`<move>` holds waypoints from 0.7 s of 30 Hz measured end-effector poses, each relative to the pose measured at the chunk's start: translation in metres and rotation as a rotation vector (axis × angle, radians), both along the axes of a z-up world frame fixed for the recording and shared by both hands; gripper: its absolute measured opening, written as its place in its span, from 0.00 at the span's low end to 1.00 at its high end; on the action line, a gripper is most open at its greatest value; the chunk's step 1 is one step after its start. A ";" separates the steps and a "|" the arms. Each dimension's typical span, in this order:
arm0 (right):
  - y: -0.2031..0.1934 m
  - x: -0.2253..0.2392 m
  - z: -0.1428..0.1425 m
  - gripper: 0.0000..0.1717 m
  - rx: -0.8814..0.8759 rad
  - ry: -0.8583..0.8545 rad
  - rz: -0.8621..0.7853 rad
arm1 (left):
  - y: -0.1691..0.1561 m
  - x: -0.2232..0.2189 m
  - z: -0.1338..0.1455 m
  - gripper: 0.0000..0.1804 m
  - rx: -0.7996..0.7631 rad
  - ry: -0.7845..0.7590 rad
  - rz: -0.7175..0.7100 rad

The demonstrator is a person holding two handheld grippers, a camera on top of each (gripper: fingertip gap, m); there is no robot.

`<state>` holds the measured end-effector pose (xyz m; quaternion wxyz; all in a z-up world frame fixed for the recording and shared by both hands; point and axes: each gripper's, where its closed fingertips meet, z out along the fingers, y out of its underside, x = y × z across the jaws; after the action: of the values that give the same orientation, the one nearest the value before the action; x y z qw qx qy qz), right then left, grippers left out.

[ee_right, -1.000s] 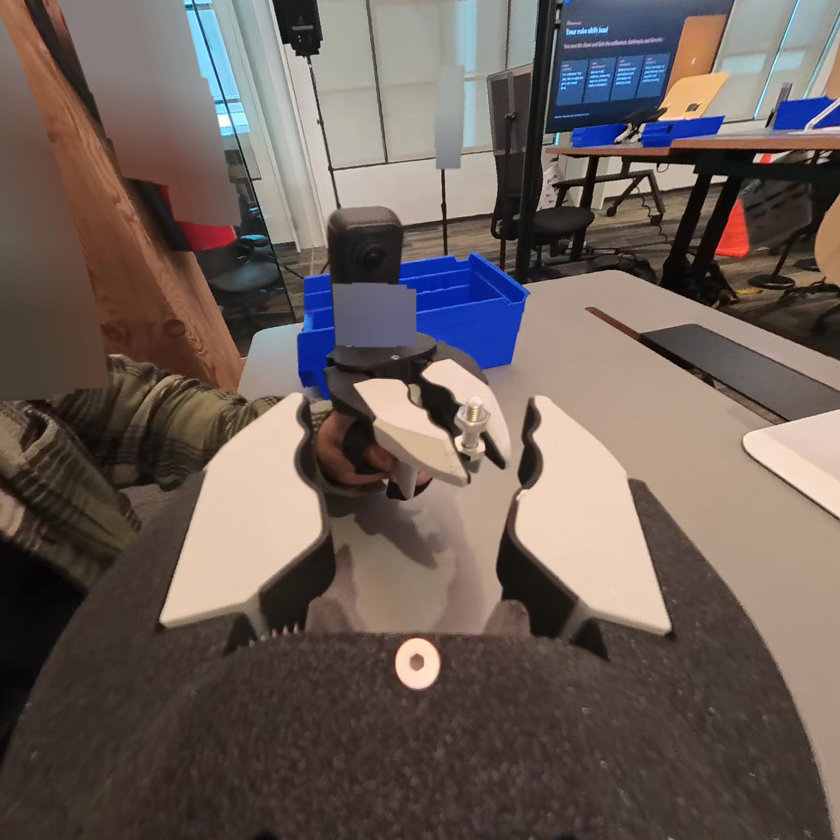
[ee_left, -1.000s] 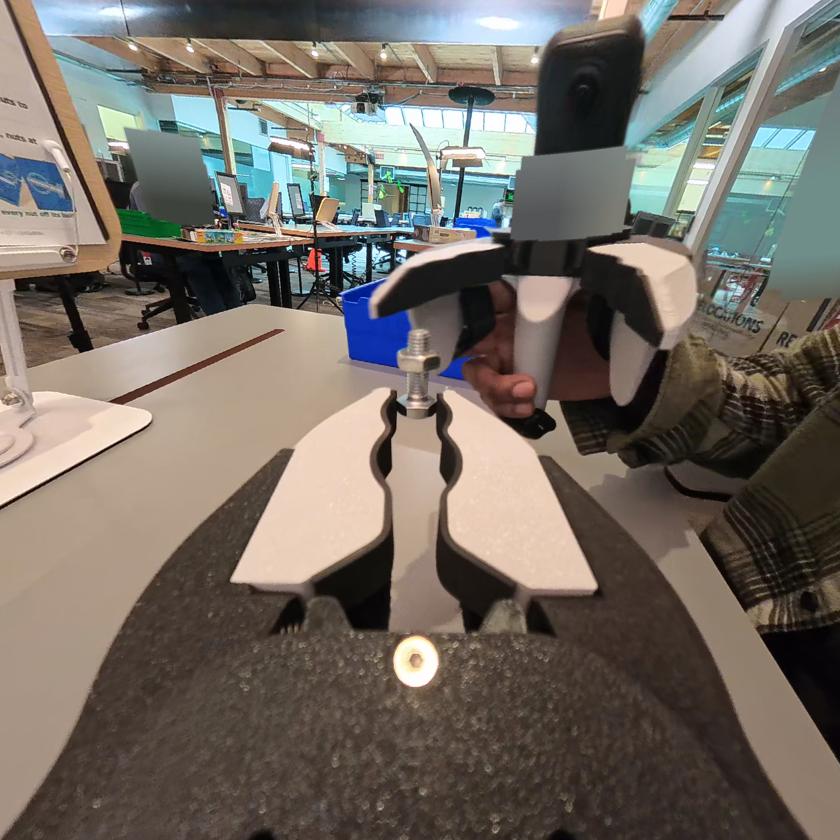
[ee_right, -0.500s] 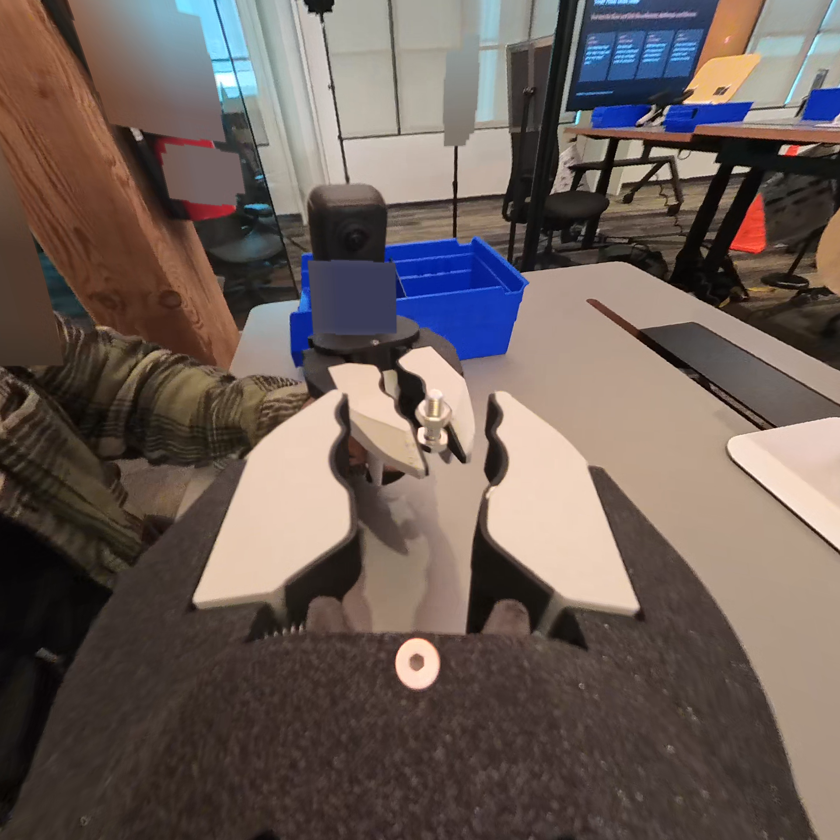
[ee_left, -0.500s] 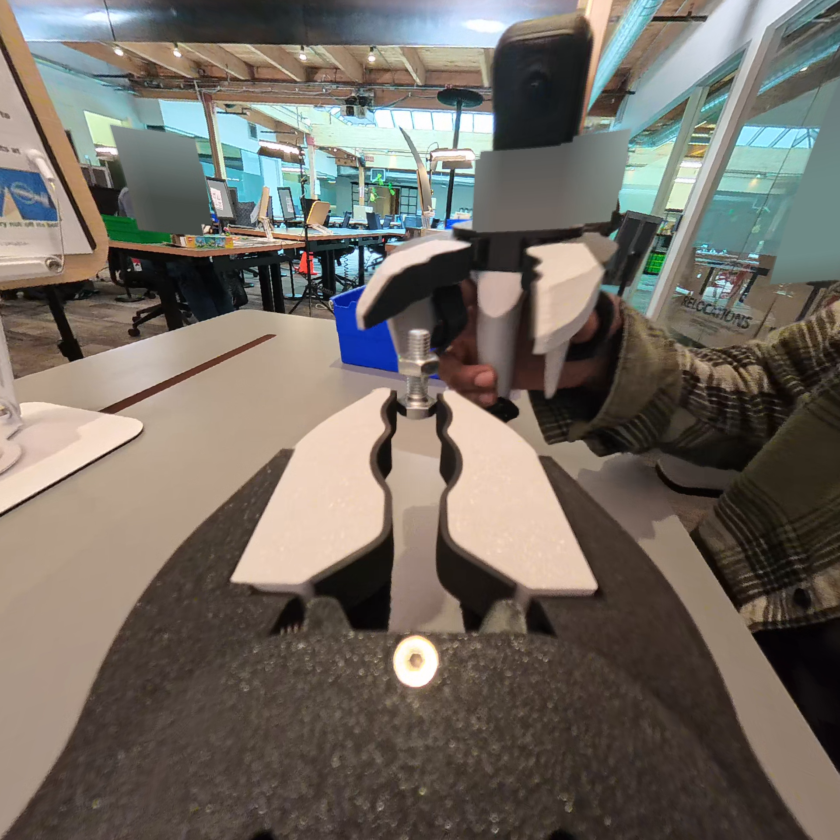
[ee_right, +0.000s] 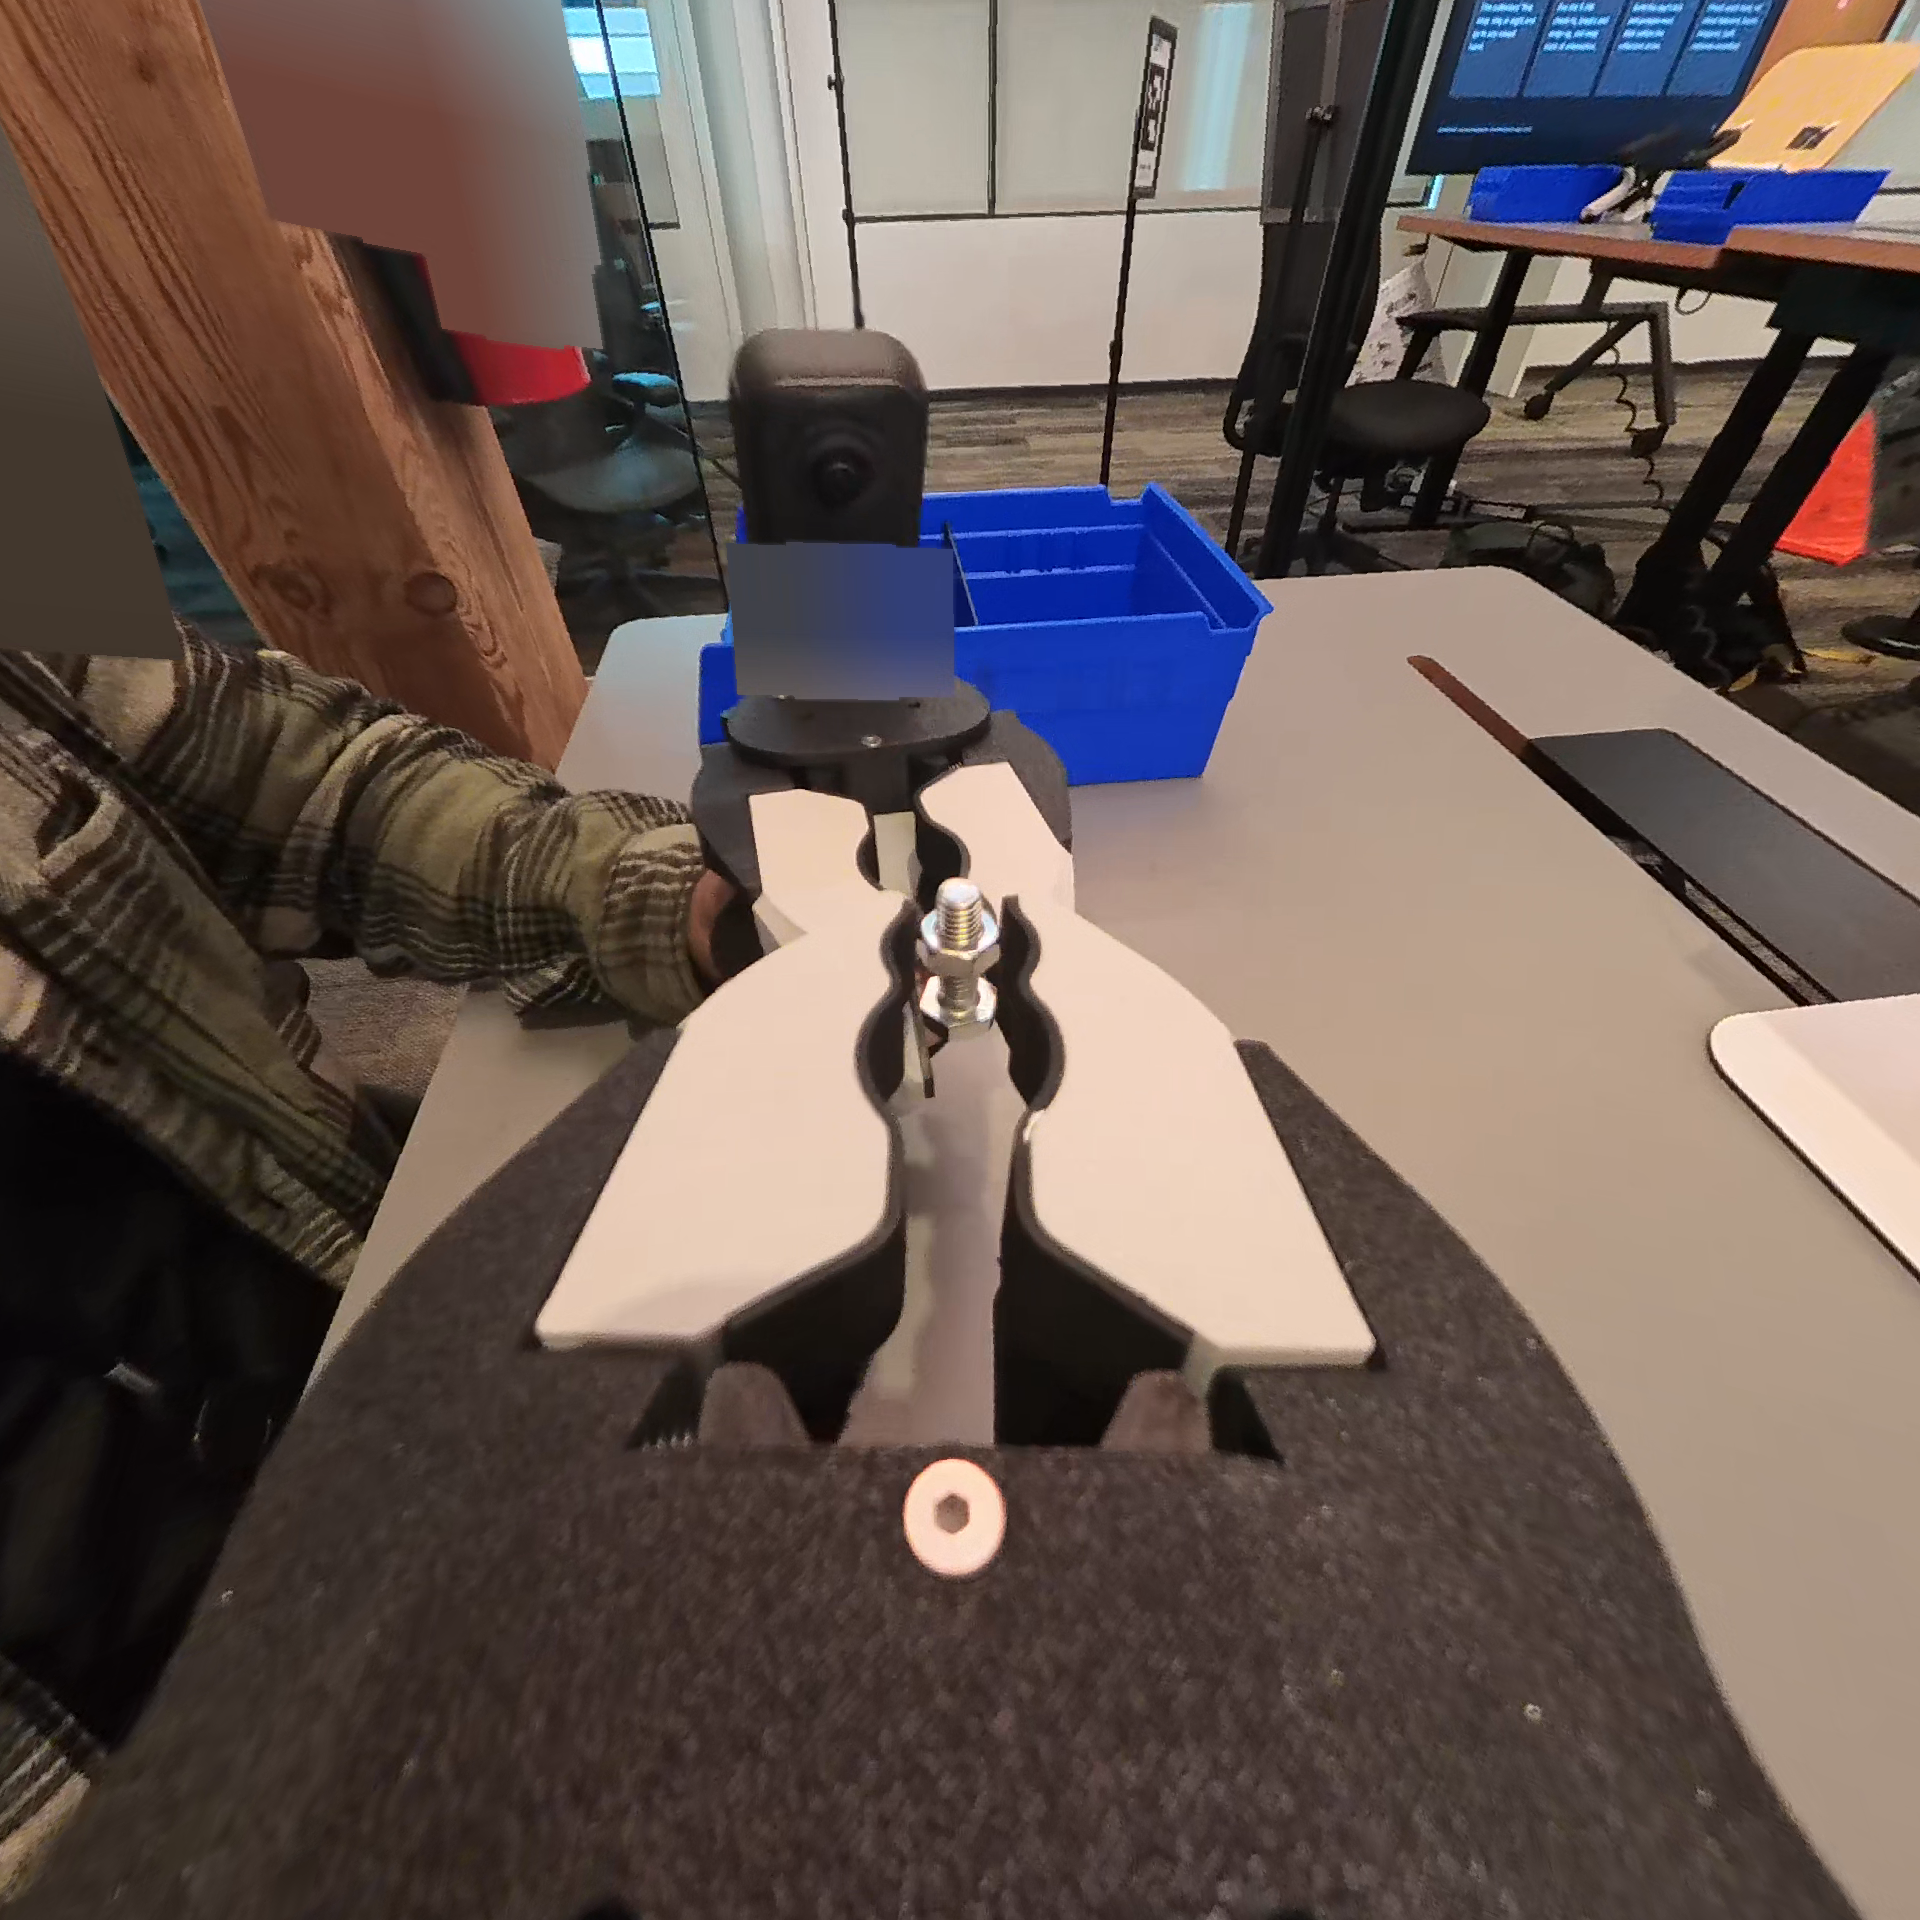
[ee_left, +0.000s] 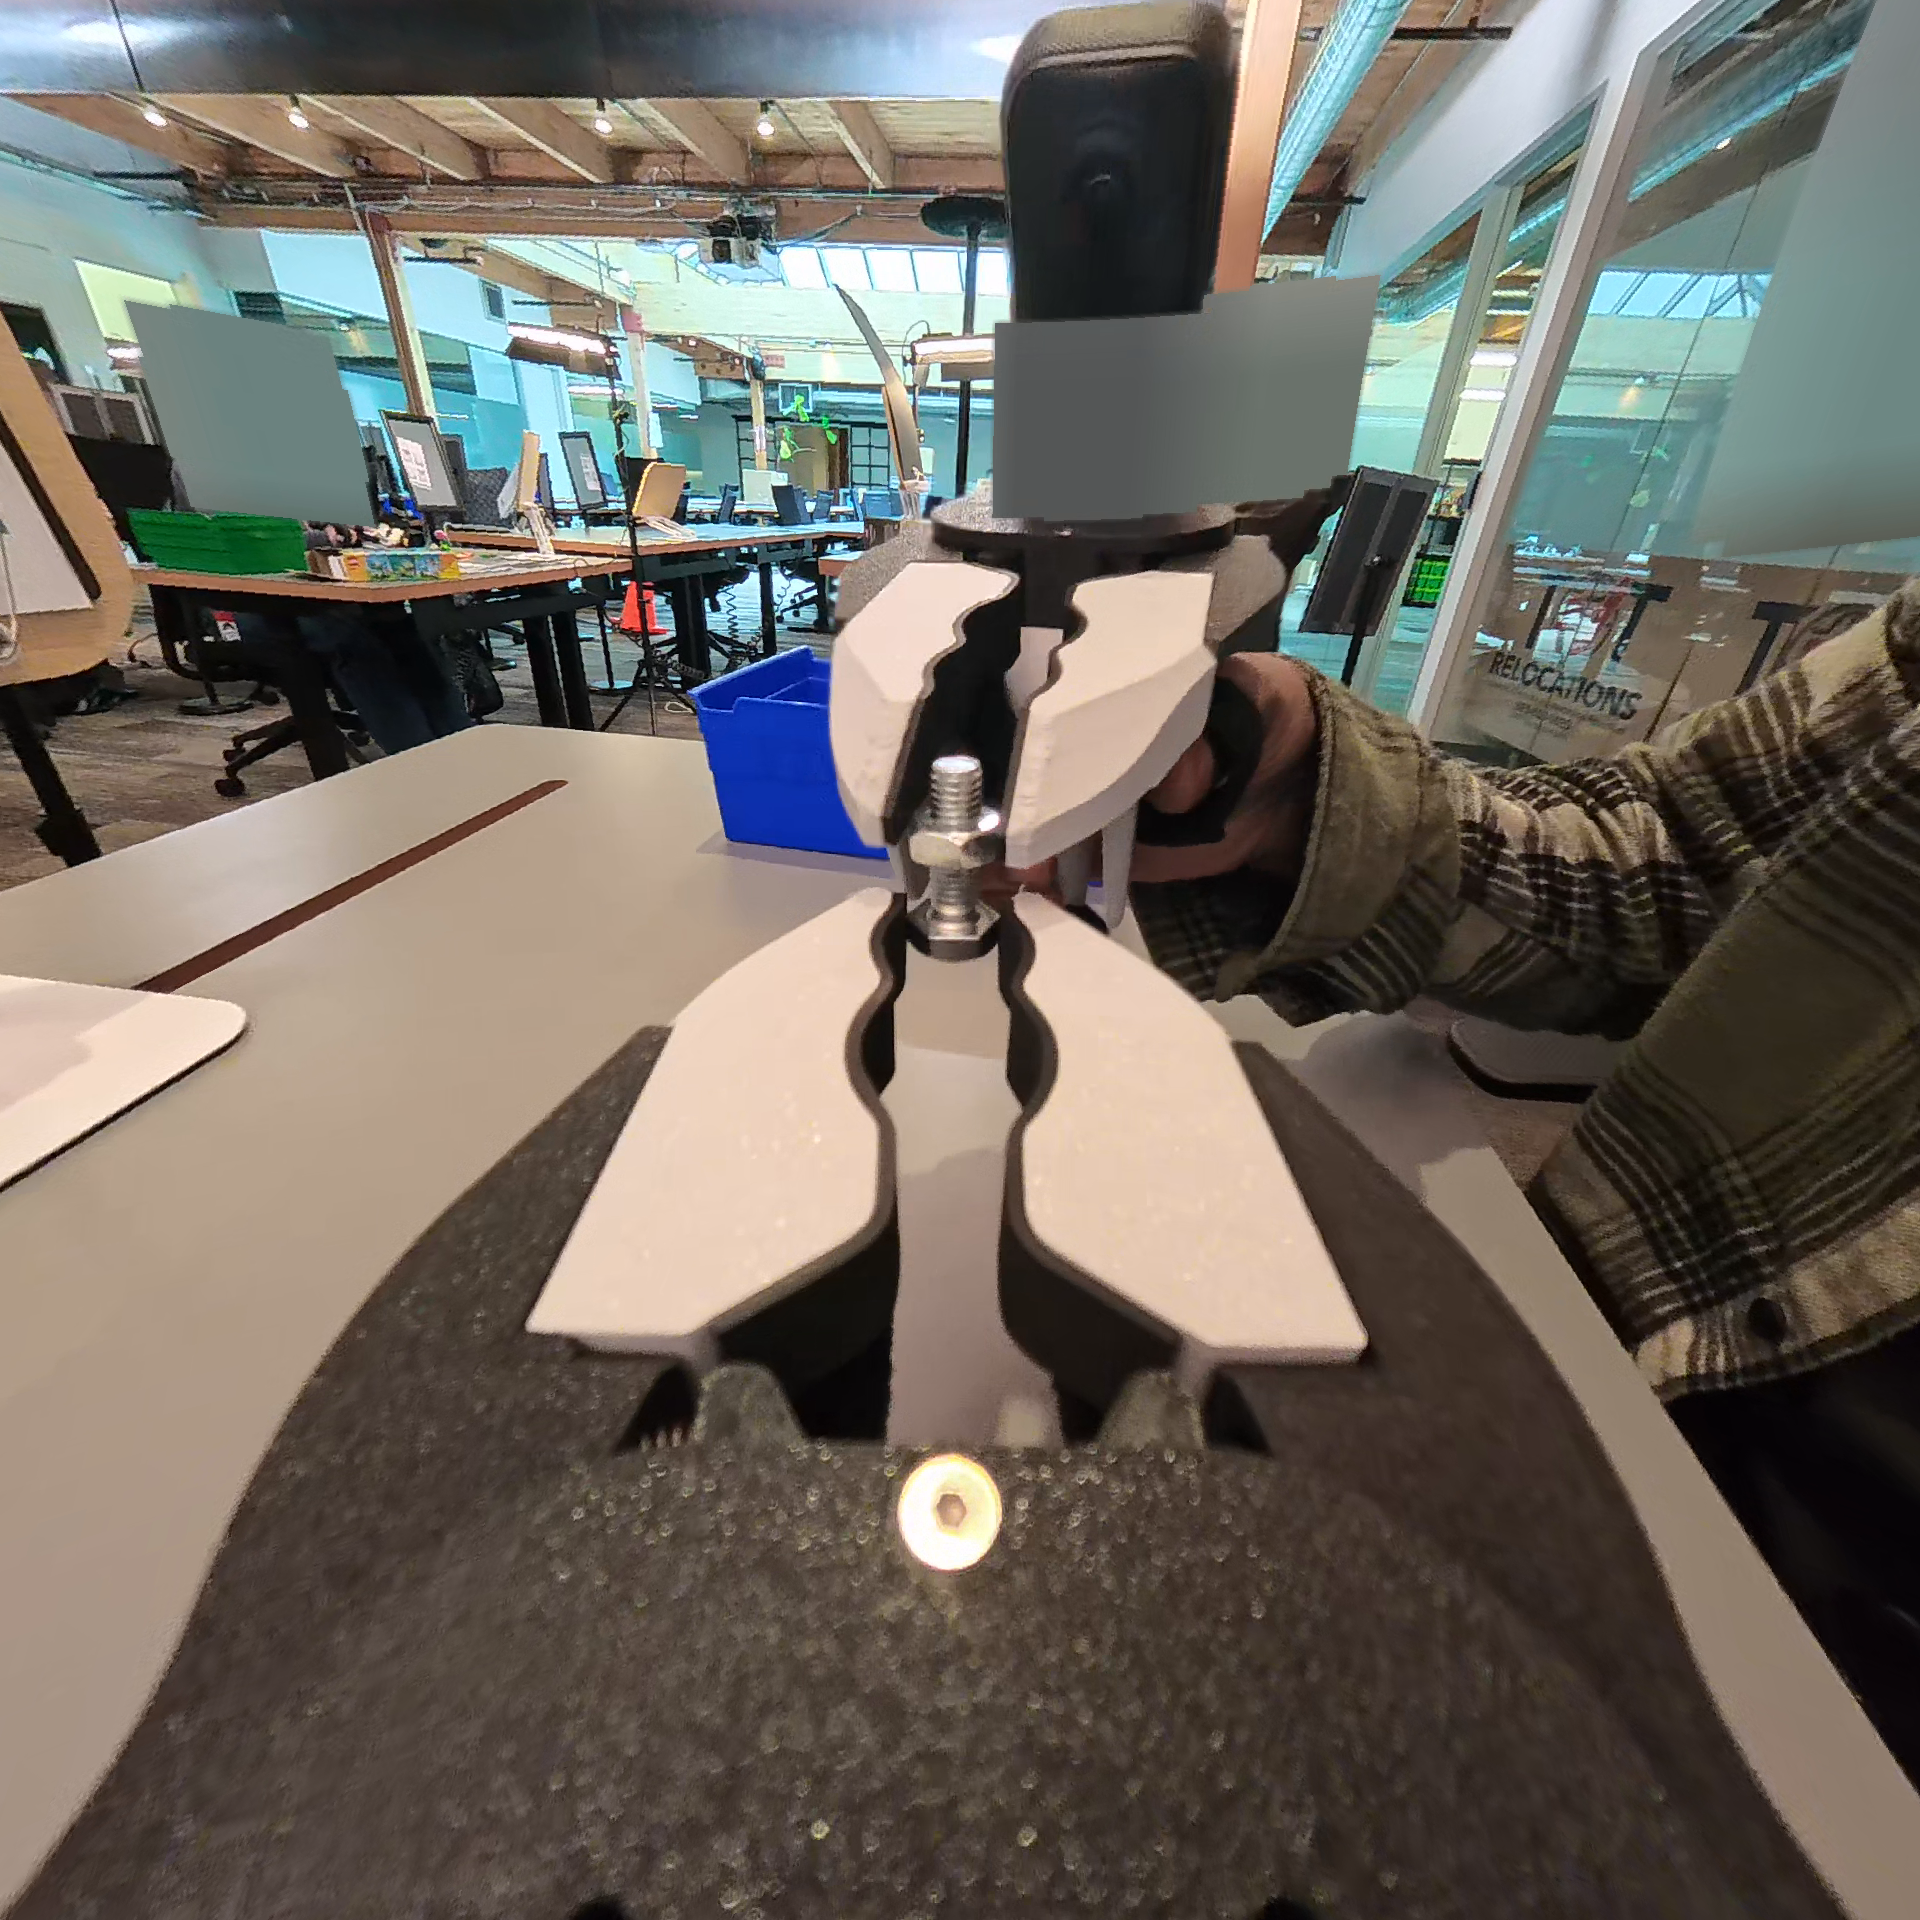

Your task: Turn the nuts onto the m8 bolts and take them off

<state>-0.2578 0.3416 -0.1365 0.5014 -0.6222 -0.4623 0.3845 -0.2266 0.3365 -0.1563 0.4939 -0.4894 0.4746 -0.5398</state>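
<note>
Blue divided bin (ee_right: 1101, 665) sitting far on table, contents hidden | left gripper (ee_left: 951, 935) clamping bolt (ee_left: 954, 800) head | right gripper (ee_right: 956, 951) pinching nut (ee_right: 958, 940)

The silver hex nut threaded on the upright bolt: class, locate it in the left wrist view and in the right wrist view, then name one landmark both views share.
Left wrist view: the silver hex nut sits centre, above the middle, partway up the upright silver bolt.
Right wrist view: the nut sits at centre, just below the bolt's tip.
Shared landmark: the blue plastic bin on the grey table behind.
</note>
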 end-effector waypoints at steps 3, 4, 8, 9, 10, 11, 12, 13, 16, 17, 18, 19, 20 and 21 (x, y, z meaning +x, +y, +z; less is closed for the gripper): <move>-0.001 0.003 0.001 0.08 -0.014 0.008 -0.007 | -0.001 0.003 0.000 0.09 -0.022 -0.002 -0.013; -0.001 0.004 0.003 0.08 -0.016 0.022 -0.009 | -0.001 0.004 -0.001 0.12 -0.026 0.005 -0.007; -0.002 0.015 0.012 0.08 -0.023 0.074 -0.031 | 0.000 0.009 -0.005 0.23 -0.071 0.018 -0.011; -0.003 0.020 0.017 0.08 -0.026 0.092 -0.040 | 0.001 0.010 -0.005 0.25 -0.079 0.020 -0.011; -0.004 0.029 0.022 0.08 -0.022 0.105 -0.055 | 0.001 0.011 -0.006 0.26 -0.085 0.022 -0.014; -0.006 0.041 0.028 0.08 -0.014 0.107 -0.077 | 0.001 0.011 -0.007 0.27 -0.092 0.024 -0.016; -0.006 0.058 0.034 0.08 0.000 0.097 -0.117 | 0.001 0.012 -0.008 0.28 -0.098 0.025 -0.018; -0.006 0.080 0.040 0.09 0.012 0.078 -0.167 | 0.001 0.012 -0.009 0.28 -0.105 0.027 -0.024; -0.002 0.170 0.054 0.08 0.009 0.002 -0.376 | 0.000 0.014 -0.011 0.30 -0.118 0.031 -0.034; 0.000 0.208 0.054 0.08 -0.005 -0.046 -0.470 | 0.000 0.014 -0.012 0.30 -0.117 0.035 -0.037; 0.001 0.249 0.049 0.08 -0.020 -0.115 -0.573 | -0.001 0.014 -0.013 0.30 -0.113 0.042 -0.038; 0.002 0.293 0.040 0.09 -0.044 -0.199 -0.683 | -0.001 0.015 -0.013 0.30 -0.108 0.046 -0.036; 0.000 0.334 0.027 0.09 -0.083 -0.276 -0.783 | -0.001 0.015 -0.013 0.29 -0.103 0.049 -0.034; -0.005 0.371 0.011 0.09 -0.141 -0.346 -0.859 | -0.001 0.015 -0.013 0.29 -0.097 0.052 -0.032</move>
<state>0.1128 0.3366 -0.1255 0.4874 -0.8446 -0.2125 0.0632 -0.2119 0.3356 -0.1695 0.4481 -0.5190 0.4684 -0.5572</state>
